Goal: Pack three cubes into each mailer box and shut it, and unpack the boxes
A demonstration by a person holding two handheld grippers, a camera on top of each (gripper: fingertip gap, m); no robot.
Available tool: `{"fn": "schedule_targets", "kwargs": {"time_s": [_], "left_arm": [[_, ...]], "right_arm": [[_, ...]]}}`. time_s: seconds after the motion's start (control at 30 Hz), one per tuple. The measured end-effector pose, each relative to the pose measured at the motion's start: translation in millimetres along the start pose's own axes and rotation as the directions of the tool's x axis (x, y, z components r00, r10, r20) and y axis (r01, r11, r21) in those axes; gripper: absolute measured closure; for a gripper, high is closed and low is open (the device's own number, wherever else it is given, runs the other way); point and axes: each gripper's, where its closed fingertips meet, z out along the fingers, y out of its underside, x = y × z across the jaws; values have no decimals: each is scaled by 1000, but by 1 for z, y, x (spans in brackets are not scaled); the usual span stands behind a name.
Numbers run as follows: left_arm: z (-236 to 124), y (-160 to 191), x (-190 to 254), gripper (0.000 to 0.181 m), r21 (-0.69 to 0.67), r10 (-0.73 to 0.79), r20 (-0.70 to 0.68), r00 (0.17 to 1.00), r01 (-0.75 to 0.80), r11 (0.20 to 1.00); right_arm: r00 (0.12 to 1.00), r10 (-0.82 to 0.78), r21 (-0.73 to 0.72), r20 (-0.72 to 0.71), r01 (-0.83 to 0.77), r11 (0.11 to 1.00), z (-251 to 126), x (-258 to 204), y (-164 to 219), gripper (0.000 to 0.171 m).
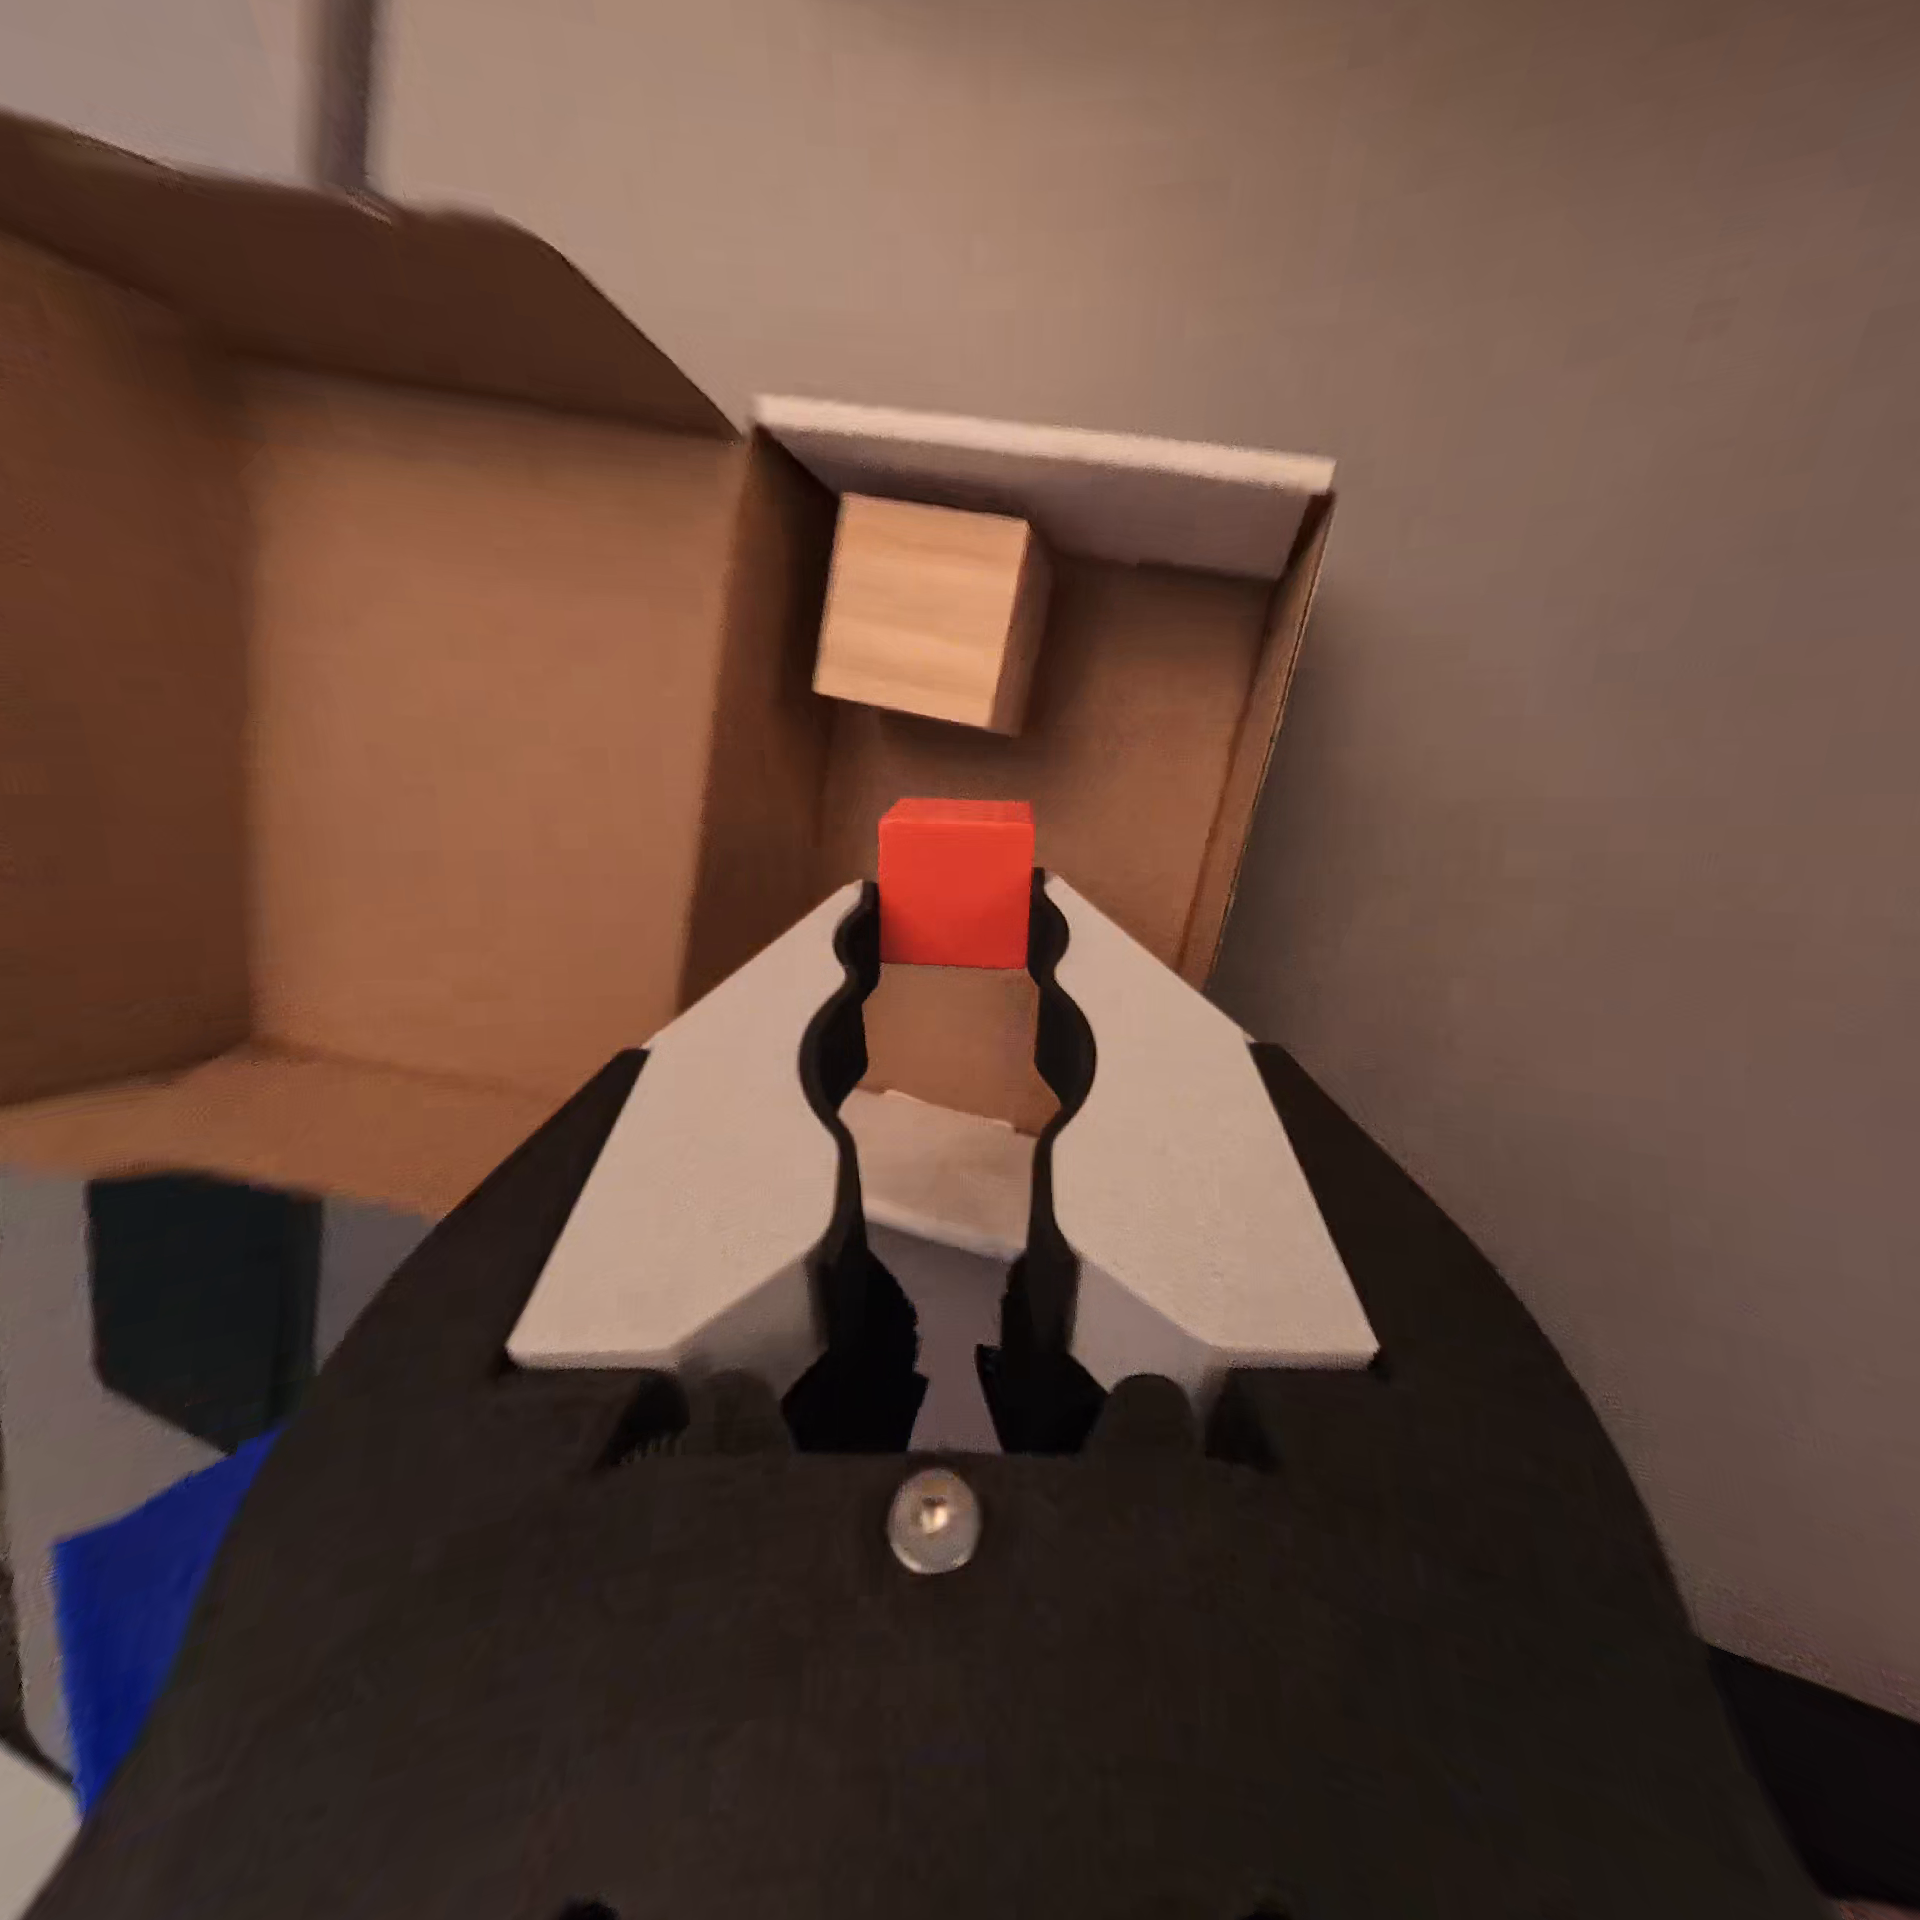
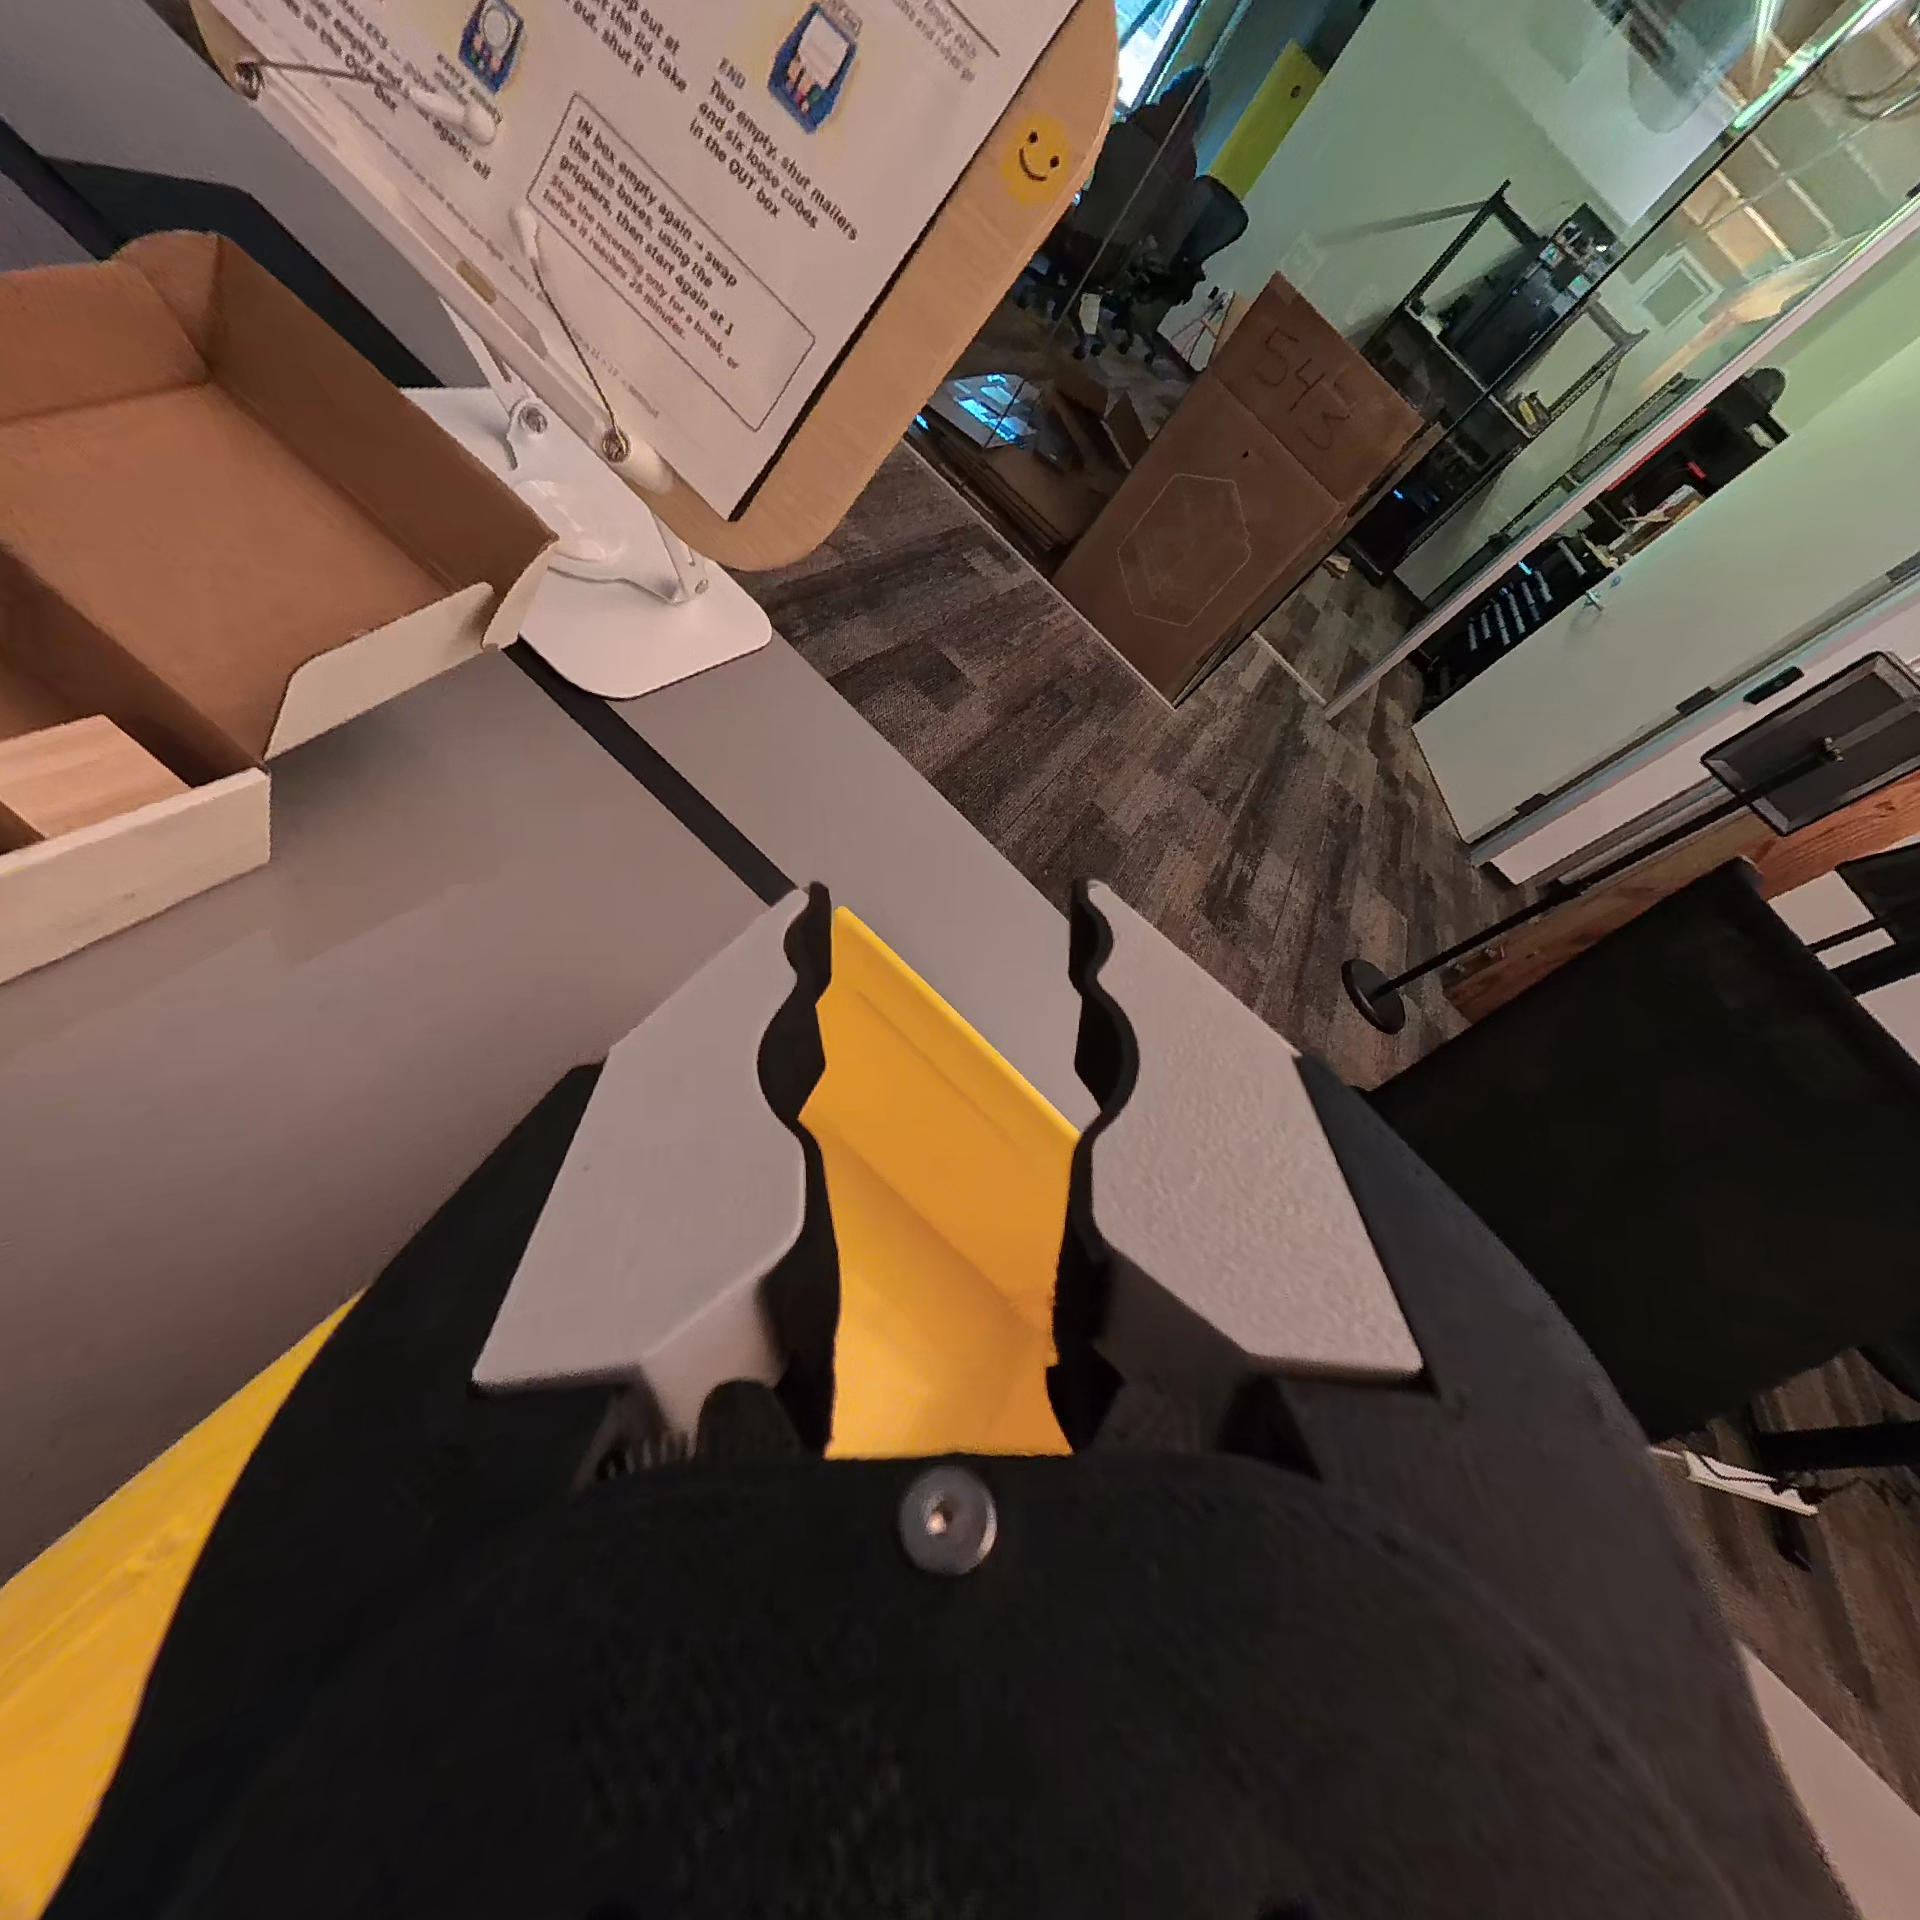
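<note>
In the left wrist view my left gripper (image 1: 954, 883) is shut on a small red cube (image 1: 954, 881), held over the open mailer box (image 1: 1242, 717). A larger bare wooden cube (image 1: 928, 608) lies in the box's far left corner. The box's brown lid (image 1: 416, 665) is folded out to the left. In the right wrist view my right gripper (image 2: 948, 902) is open and empty above a yellow bin (image 2: 935, 1174) at the table's edge. The mailer box (image 2: 135, 862) with the wooden cube (image 2: 78, 769) shows at the far left there.
A sheet of instructions on a wooden board on a white stand (image 2: 644, 613) stands behind the box. The grey table (image 2: 416, 1018) ends just past my right gripper; carpet floor, a large cardboard box (image 2: 1226, 488) and glass walls lie beyond. Something blue (image 1: 135, 1600) is lower left. There is about 30 cm between the tips of the two grippers.
</note>
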Motion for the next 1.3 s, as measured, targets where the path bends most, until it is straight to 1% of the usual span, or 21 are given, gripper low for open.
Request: {"fn": "schedule_targets", "kwargs": {"time_s": [0.03,0.1,0.17,0.4,0.43,0.47,0.53,0.63,0.67,0.7,0.73,0.77,0.83,0.87,0.9,0.97,1.03,1.13,1.2,1.23,1.3], "left_arm": [[13,6,2,155,-38,9,-15,1000,-10,999],[28,14,-5,155,-72,3,3,1000,-3,997],[38,17,-2,155,-82,-19,-38,999,16,997],[51,24,-6,154,-100,-44,-40,998,40,994],[49,23,-8,146,-91,-51,-27,998,49,995],[46,21,-10,128,-84,-60,-21,998,58,995],[27,18,-14,126,-68,-81,-8,997,80,994],[-34,22,-32,122,-4,-102,92,991,102,995],[-60,36,-43,121,-5,-130,163,978,132,991],[-87,60,-55,122,-25,-176,255,951,189,982],[-113,93,-64,123,-64,-239,336,911,275,959],[-133,133,-64,124,-118,-314,385,868,384,916],[-157,213,-47,125,-225,-473,423,773,595,771],[-160,243,-36,125,-263,-553,408,727,673,691],[-158,265,-27,127,-283,-626,372,685,726,626],[-145,290,-19,136,-300,-732,287,618,783,545],[-130,310,-18,140,-332,-770,238,592,794,508],[-109,327,-11,141,-412,-764,187,618,755,510],[-98,327,-11,150,-427,-761,148,632,734,527],[-95,327,-10,150,-435,-759,136,637,726,532],[-91,333,-12,150,-456,-751,153,642,720,523]], "right_arm": [[1000,-5,-6,-1,5,1000,0,0,1,125],[1000,-2,-5,5,2,1000,1,-1,1,125],[1000,-2,-5,12,2,1000,2,-2,0,125],[1000,22,-16,19,-21,1000,3,1,5,125],[1000,22,-17,15,-22,1000,2,2,6,125],[1000,24,-16,12,-24,1000,1,3,6,125],[1000,30,-6,9,-30,1000,-1,5,6,125],[999,37,2,0,-37,999,-4,8,6,125],[999,39,3,-2,-39,999,-5,9,7,125],[999,40,3,-5,-40,999,-6,10,8,125],[999,40,1,-8,-40,999,-7,12,9,125],[999,41,-3,-14,-41,999,-8,14,11,125],[998,54,-8,-26,-54,999,-11,19,15,125],[998,63,-7,-29,-63,998,-12,21,17,125],[997,71,-6,-31,-71,997,-13,22,18,125],[996,80,-9,-34,-80,997,-14,24,21,125],[996,81,-13,-38,-82,997,-16,25,22,125],[996,82,-7,-34,-83,997,-16,24,21,125],[996,79,-12,-31,-80,997,-15,23,21,125],[997,76,-17,-31,-76,997,-15,22,21,125],[997,68,-28,-25,-69,997,-12,20,22,125]]}}
